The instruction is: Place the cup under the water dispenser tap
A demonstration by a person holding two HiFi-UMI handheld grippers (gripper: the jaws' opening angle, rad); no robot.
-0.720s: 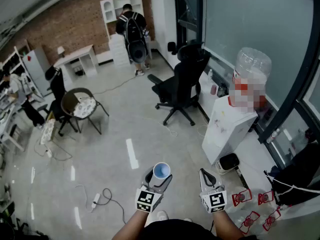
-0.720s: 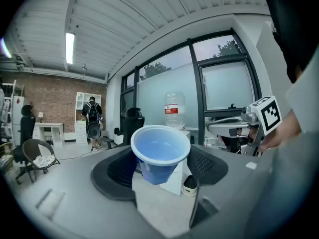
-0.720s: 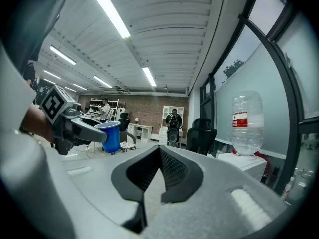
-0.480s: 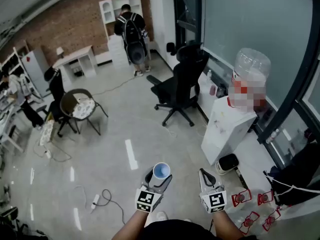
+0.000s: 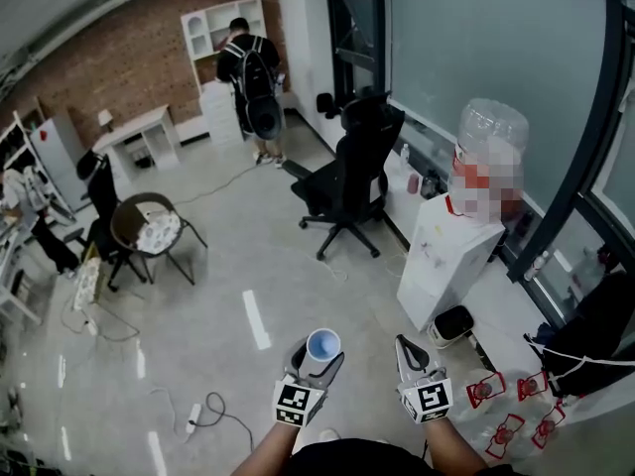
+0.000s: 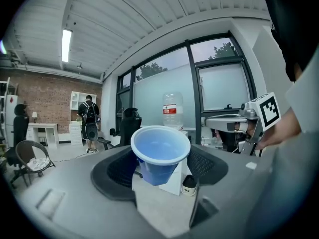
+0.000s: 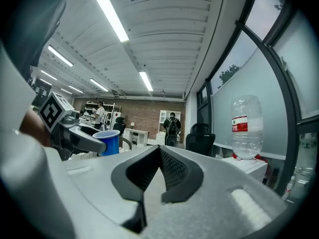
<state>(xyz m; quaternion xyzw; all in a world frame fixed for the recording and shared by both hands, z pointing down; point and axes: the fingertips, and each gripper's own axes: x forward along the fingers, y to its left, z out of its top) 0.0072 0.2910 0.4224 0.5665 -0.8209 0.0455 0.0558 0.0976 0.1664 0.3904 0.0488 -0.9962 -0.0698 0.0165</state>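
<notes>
A blue cup [image 5: 322,345] stands upright between the jaws of my left gripper [image 5: 319,352], which is shut on its sides; its white rim and empty inside [image 6: 160,147] fill the left gripper view. My right gripper [image 5: 410,351] hovers beside it, shut and holding nothing, its black pads meeting at the tip [image 7: 160,156]. The water dispenser [image 5: 446,256], a white cabinet with a clear bottle [image 5: 491,132] on top, stands ahead to the right by the window. Its tap is not discernible. The bottle [image 6: 172,108] shows behind the cup, and the bottle [image 7: 246,126] also appears in the right gripper view.
A black office chair [image 5: 347,172] stands left of the dispenser. A small black-and-white box [image 5: 453,325] sits at the dispenser's foot. Red objects [image 5: 516,405] lie on the floor at right. A cable and power strip [image 5: 193,415] lie left. A person with a backpack [image 5: 248,82] stands far back.
The room has slid a little across the head view, and the dispenser sits slightly lower left. Both grippers keep their places, and the cup stays held.
</notes>
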